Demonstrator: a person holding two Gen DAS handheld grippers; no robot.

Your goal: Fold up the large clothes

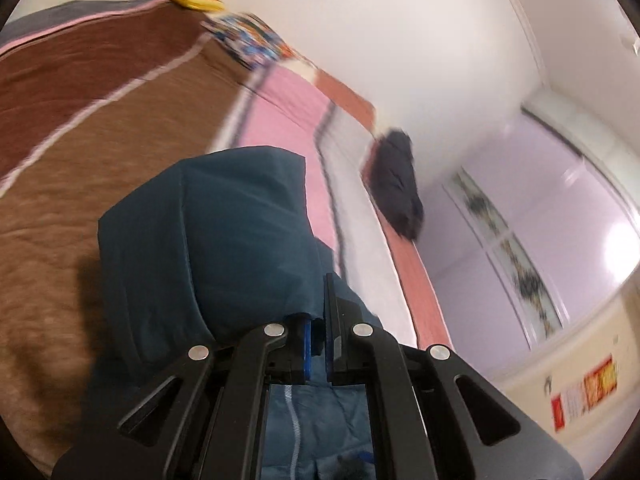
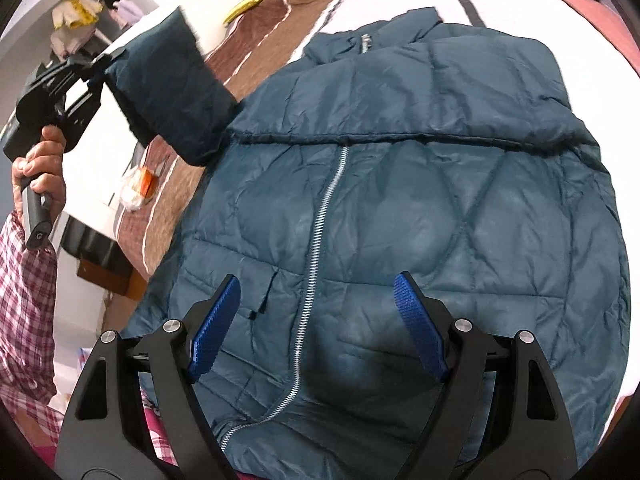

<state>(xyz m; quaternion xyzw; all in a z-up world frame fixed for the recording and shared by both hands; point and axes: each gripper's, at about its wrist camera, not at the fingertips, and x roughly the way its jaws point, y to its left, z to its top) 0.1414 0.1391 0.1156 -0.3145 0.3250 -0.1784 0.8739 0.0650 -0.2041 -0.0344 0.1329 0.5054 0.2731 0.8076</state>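
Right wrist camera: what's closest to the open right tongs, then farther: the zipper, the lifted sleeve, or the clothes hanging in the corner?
1. The zipper, right between the right tongs, on the blue jacket.
2. The lifted sleeve, up left, pinched by the left tongs.
3. The hanging clothes, far top-left corner.

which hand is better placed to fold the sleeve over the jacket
Left. The left tongs are already shut on the sleeve, lifted off the bed. The right tongs hang open above the jacket front, holding nothing.
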